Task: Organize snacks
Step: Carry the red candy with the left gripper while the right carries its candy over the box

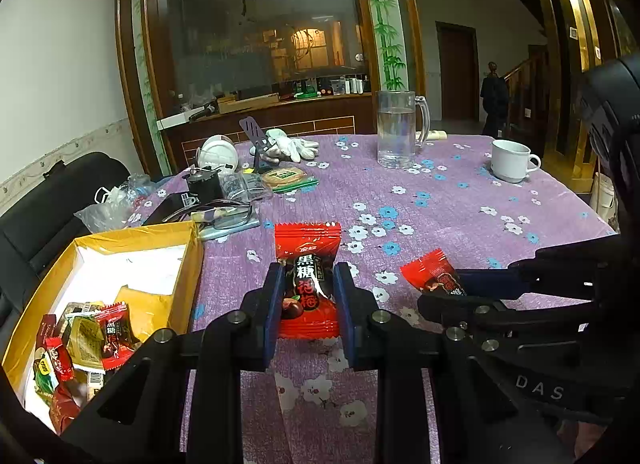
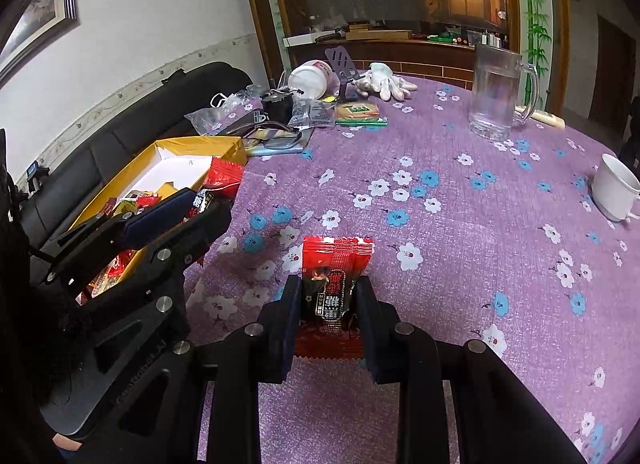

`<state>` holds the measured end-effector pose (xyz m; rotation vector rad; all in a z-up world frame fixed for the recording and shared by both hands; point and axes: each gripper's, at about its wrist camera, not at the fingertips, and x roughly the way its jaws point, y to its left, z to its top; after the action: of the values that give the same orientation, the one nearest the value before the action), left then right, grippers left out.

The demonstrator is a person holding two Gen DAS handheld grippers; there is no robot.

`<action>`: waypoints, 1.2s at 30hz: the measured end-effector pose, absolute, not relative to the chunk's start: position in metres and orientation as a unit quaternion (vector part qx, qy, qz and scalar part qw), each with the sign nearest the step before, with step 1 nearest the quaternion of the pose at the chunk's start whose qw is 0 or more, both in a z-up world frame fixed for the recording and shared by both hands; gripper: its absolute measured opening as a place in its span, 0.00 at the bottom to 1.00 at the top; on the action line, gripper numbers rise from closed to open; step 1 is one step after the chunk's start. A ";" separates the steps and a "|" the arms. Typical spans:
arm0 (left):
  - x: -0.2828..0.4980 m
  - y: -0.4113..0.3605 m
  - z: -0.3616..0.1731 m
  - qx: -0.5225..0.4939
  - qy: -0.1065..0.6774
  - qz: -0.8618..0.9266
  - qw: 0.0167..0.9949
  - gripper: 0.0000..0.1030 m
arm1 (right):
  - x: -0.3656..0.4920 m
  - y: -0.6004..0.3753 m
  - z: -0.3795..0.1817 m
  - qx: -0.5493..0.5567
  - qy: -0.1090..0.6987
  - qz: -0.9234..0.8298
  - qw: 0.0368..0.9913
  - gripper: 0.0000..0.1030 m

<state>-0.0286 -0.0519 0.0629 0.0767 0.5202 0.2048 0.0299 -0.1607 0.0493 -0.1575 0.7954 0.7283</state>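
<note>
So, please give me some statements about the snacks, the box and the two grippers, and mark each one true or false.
1. The left gripper is shut on a red snack packet. True.
2. The right gripper is empty. False: it grips another red packet.
3. The yellow box already holds several snacks. True.
4. The glass mug lies on its side. False: it stands upright.
5. The white cup sits inside the box. False: it stands on the purple tablecloth.
</note>
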 end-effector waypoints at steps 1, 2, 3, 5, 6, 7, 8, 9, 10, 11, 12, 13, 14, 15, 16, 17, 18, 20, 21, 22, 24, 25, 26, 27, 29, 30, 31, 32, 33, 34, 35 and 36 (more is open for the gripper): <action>-0.029 -0.052 0.063 0.037 0.257 0.101 0.960 0.22 | 0.030 -0.161 0.049 -0.074 0.379 0.347 0.855 0.27; -0.029 -0.052 0.063 0.038 0.257 0.102 0.960 0.22 | 0.030 -0.161 0.049 -0.073 0.379 0.347 0.855 0.27; -0.029 -0.052 0.063 0.040 0.257 0.103 0.960 0.22 | 0.030 -0.161 0.049 -0.074 0.379 0.348 0.854 0.27; -0.029 -0.053 0.063 0.042 0.257 0.103 0.960 0.22 | 0.031 -0.161 0.049 -0.073 0.380 0.348 0.854 0.27; -0.029 -0.053 0.063 0.042 0.256 0.102 0.960 0.22 | 0.031 -0.161 0.049 -0.073 0.381 0.349 0.853 0.27; -0.030 -0.053 0.063 0.042 0.256 0.102 0.960 0.22 | 0.032 -0.162 0.048 -0.072 0.381 0.349 0.853 0.27; -0.029 -0.053 0.063 0.043 0.256 0.101 0.960 0.22 | 0.032 -0.162 0.048 -0.072 0.381 0.349 0.853 0.27; -0.029 -0.053 0.063 0.043 0.256 0.101 0.960 0.22 | 0.032 -0.162 0.048 -0.072 0.381 0.349 0.853 0.27; -0.029 -0.052 0.063 0.042 0.256 0.100 0.961 0.22 | 0.032 -0.162 0.048 -0.071 0.381 0.348 0.853 0.27; -0.029 -0.052 0.064 0.040 0.256 0.098 0.961 0.22 | 0.033 -0.162 0.048 -0.071 0.381 0.348 0.854 0.27; -0.029 -0.051 0.064 0.039 0.256 0.098 0.961 0.22 | 0.033 -0.162 0.048 -0.071 0.381 0.347 0.854 0.27; -0.029 -0.051 0.064 0.038 0.256 0.097 0.961 0.22 | 0.033 -0.162 0.047 -0.071 0.382 0.346 0.854 0.27; -0.029 -0.051 0.064 0.037 0.256 0.096 0.961 0.22 | 0.034 -0.162 0.047 -0.071 0.382 0.345 0.854 0.27; -0.030 -0.050 0.064 0.035 0.256 0.094 0.961 0.22 | 0.034 -0.161 0.046 -0.071 0.383 0.344 0.854 0.27; -0.031 -0.049 0.065 0.032 0.255 0.092 0.962 0.22 | 0.035 -0.161 0.045 -0.071 0.385 0.342 0.855 0.27; -0.032 -0.049 0.065 0.030 0.253 0.091 0.963 0.22 | 0.036 -0.162 0.044 -0.070 0.385 0.340 0.855 0.27; -0.033 -0.047 0.066 0.027 0.251 0.089 0.964 0.22 | 0.037 -0.162 0.044 -0.069 0.385 0.338 0.856 0.27; -0.036 -0.045 0.068 0.019 0.248 0.084 0.965 0.22 | 0.039 -0.163 0.045 -0.062 0.386 0.332 0.859 0.27; -0.038 -0.043 0.070 0.015 0.246 0.081 0.966 0.22 | 0.041 -0.164 0.045 -0.058 0.388 0.330 0.859 0.27; -0.040 -0.041 0.072 0.012 0.244 0.080 0.966 0.22 | 0.042 -0.164 0.046 -0.052 0.391 0.330 0.858 0.27; -0.045 -0.034 0.077 0.003 0.239 0.078 0.968 0.22 | 0.041 -0.162 0.050 -0.050 0.392 0.330 0.857 0.27; -0.046 -0.032 0.078 0.001 0.238 0.078 0.968 0.22 | 0.039 -0.159 0.051 -0.051 0.391 0.331 0.857 0.27; -0.049 -0.028 0.079 0.000 0.237 0.079 0.968 0.22 | 0.036 -0.156 0.054 -0.053 0.390 0.331 0.858 0.27; -0.053 -0.023 0.082 -0.003 0.235 0.083 0.968 0.22 | 0.034 -0.152 0.057 -0.054 0.389 0.333 0.857 0.27; -0.058 -0.013 0.085 -0.008 0.232 0.089 0.969 0.22 | 0.029 -0.143 0.061 -0.051 0.390 0.344 0.853 0.27; -0.063 -0.005 0.087 -0.013 0.230 0.096 0.968 0.22 | 0.027 -0.136 0.064 -0.049 0.391 0.350 0.850 0.27; -0.067 0.005 0.090 -0.020 0.228 0.104 0.968 0.22 | 0.025 -0.128 0.066 -0.047 0.393 0.357 0.846 0.27; -0.070 0.010 0.091 -0.025 0.227 0.109 0.967 0.22 | 0.023 -0.120 0.068 -0.046 0.395 0.365 0.842 0.27; -0.075 0.022 0.093 -0.035 0.224 0.119 0.967 0.22 | 0.022 -0.114 0.070 -0.047 0.395 0.370 0.840 0.27; -0.080 0.031 0.094 -0.041 0.223 0.128 0.966 0.22 | 0.019 -0.106 0.071 -0.048 0.394 0.376 0.837 0.27; -0.083 0.037 0.094 -0.045 0.222 0.135 0.965 0.22 | 0.016 -0.098 0.073 -0.051 0.392 0.381 0.836 0.27; -0.089 0.049 0.095 -0.054 0.221 0.147 0.962 0.22 | 0.013 -0.088 0.074 -0.056 0.391 0.387 0.833 0.27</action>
<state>-0.0891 0.0491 0.0951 -0.1090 0.4484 0.2986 0.0130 -0.0878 0.0744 -0.1180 0.8278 0.8207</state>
